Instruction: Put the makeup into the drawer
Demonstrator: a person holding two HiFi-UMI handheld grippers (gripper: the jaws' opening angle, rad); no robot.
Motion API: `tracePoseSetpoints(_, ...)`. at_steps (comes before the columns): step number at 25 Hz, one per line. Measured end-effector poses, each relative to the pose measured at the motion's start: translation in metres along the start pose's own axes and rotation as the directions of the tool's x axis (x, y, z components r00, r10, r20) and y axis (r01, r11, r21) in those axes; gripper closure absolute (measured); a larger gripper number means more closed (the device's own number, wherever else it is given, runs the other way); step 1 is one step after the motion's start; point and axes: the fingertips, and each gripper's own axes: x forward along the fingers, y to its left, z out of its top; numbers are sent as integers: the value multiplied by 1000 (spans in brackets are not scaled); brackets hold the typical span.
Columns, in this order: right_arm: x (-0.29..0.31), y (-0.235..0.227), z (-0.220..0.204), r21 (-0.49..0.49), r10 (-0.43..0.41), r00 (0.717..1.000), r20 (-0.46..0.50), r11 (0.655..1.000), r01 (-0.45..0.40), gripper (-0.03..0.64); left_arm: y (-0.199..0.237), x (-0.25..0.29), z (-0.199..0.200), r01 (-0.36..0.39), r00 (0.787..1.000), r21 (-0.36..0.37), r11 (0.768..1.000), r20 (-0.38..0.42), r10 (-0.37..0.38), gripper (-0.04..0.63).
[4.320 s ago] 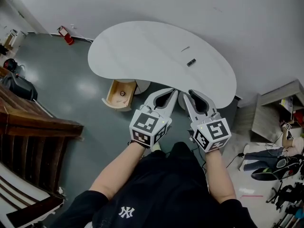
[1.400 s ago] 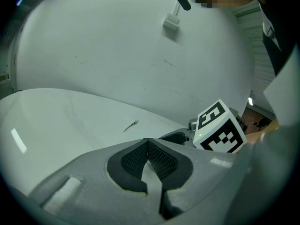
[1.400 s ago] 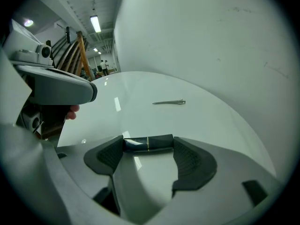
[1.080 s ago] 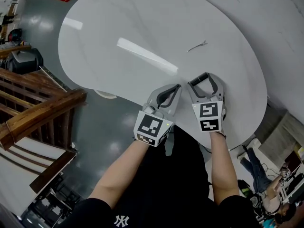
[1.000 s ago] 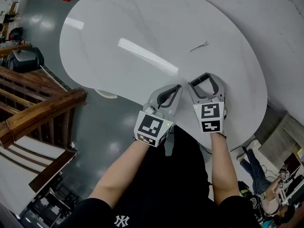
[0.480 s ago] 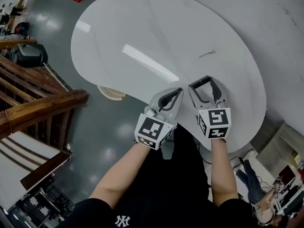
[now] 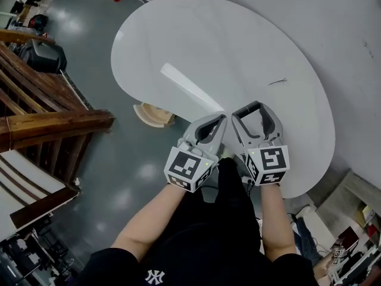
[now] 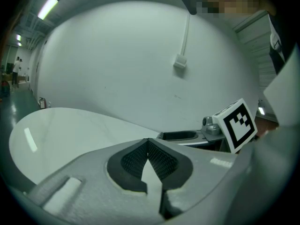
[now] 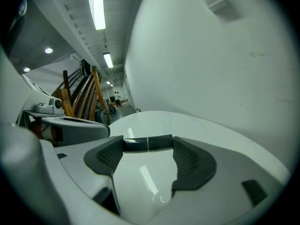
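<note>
The makeup is a slim black cylindrical tube with a thin gold band [image 9: 154, 142]. The right gripper [image 7: 247, 109] has it pinched end to end, its jaws spread only as wide as the tube is long, above the near right part of the white kidney-shaped glossy table [image 7: 196, 46]. It looks light, stiff and smooth. Pinched by its ends it could pivot or slip out, and being round it would likely roll once set down, so a hold across the barrel's middle seems safer. The left gripper [image 8: 148, 144] is closed tip to tip on nothing, just left of the right one. The pale wooden drawer [image 7: 152, 113] juts from under the table's left near edge, well left of the tube. A thin dark sliver [image 7: 277, 81] lies far right on the tabletop. Around the table are a shiny grey floor [image 7: 137, 177], a brown wooden railing [image 7: 53, 124] at left and a white wall [image 7: 333, 16].
</note>
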Motion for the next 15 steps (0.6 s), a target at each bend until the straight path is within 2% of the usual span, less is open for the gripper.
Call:
tracePoseSetpoints(6,15,80,35,-65,95,994,59,994,-91,276,44,-66,20,-77,995,-6,997,67,77,586)
tracePoseSetpoints(15,50,188,53,-145,209,976,61,969,-199,276,116,-149,24,-189,974,-38,981,120,192,586)
